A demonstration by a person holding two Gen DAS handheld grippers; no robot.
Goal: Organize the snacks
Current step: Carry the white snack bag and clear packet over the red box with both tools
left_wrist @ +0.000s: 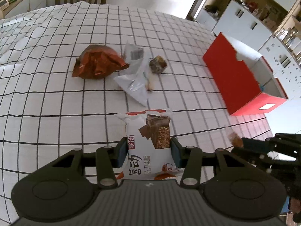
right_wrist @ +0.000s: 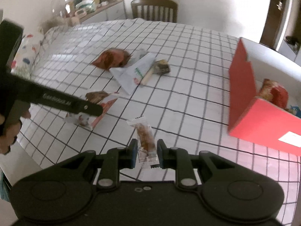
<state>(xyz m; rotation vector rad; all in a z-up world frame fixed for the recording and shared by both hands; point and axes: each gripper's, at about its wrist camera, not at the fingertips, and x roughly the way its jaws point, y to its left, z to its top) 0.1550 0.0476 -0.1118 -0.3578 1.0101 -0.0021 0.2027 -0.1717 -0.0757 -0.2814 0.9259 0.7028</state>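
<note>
Snacks held in both claws, above a gridded surface. Left claw (left_wrist: 148, 153): its blue pads press on either side of a white cake packet (left_wrist: 150, 146) printed with a brown layered slice; the packet stands between the fingers, its top edge pointing away from the camera. Right claw (right_wrist: 145, 153): closed to a narrow gap on a slim clear snack bar wrapper (right_wrist: 145, 141), held lengthwise between the pads, its crimped end projecting forward.

Red box (right_wrist: 263, 116): an open carton with white inner walls, to the right of both claws, resting on the surface. A red-and-tan packet (right_wrist: 273, 92) lies inside it, with something blue at the box's near corner, too small to identify.

Loose items farther out, mid-surface: a crumpled copper-red foil bag (left_wrist: 97, 64); beside it a white triangular pouch (left_wrist: 133, 86) overlapping a clear wrapper (left_wrist: 134, 53); a small dark brown wrapped piece (left_wrist: 158, 64) just to the right, and a pale stick-shaped item (right_wrist: 147, 77) touching the pouch.

Surface (left_wrist: 47, 103): covered with a white cloth ruled in black squares, slightly rumpled at the far left. Room: a wooden slat-back chair (right_wrist: 154, 9) at the far edge, a cluttered sideboard (right_wrist: 90, 9) against the wall, and white cabinets (left_wrist: 254, 18) to the right.
</note>
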